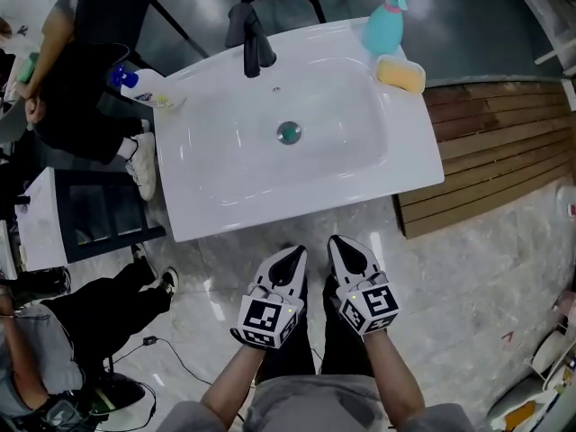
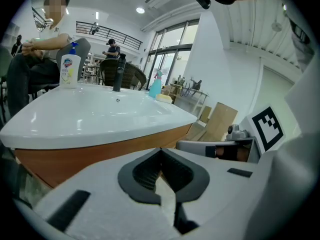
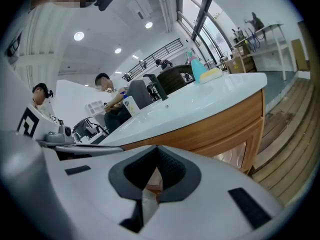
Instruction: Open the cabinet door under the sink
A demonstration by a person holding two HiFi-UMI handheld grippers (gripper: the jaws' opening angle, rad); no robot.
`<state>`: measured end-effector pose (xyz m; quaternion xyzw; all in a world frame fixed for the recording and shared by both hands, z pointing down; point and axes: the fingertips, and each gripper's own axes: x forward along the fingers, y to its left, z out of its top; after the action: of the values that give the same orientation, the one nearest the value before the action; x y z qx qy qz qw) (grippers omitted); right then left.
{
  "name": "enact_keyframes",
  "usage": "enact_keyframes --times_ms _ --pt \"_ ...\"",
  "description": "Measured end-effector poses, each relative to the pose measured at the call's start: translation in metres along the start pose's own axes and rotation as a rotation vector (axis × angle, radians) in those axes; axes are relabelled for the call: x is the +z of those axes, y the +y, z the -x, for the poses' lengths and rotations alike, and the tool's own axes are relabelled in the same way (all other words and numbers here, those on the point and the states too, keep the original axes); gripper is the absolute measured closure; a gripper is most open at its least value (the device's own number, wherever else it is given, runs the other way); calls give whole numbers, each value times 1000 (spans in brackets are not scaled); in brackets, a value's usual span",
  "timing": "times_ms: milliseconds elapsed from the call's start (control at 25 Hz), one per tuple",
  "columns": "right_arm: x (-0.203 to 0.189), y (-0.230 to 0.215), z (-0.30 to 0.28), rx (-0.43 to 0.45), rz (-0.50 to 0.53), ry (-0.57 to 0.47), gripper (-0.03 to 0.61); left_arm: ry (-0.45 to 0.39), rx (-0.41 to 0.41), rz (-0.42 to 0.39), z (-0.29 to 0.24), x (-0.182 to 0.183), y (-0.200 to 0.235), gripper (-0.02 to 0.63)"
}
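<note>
Nothing of the task looks done yet. The left gripper (image 1: 290,257) and right gripper (image 1: 345,248) hang side by side at lower centre of the head view, each with jaws together on nothing, just short of the white sink (image 1: 225,196). The wooden cabinet (image 3: 235,126) beneath it, at right in the right gripper view, is untouched. The soap bottle (image 2: 70,70) carries a label too small to read.
</note>
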<state>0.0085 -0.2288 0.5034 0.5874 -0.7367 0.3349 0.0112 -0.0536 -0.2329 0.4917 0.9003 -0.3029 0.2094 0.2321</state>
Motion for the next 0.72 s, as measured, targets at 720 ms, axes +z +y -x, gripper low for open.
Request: enact_keyframes --times_ms 720 --pt "-88 -52 -54 -26 -69 59 566 16 3 -22 -61 -78 43 606"
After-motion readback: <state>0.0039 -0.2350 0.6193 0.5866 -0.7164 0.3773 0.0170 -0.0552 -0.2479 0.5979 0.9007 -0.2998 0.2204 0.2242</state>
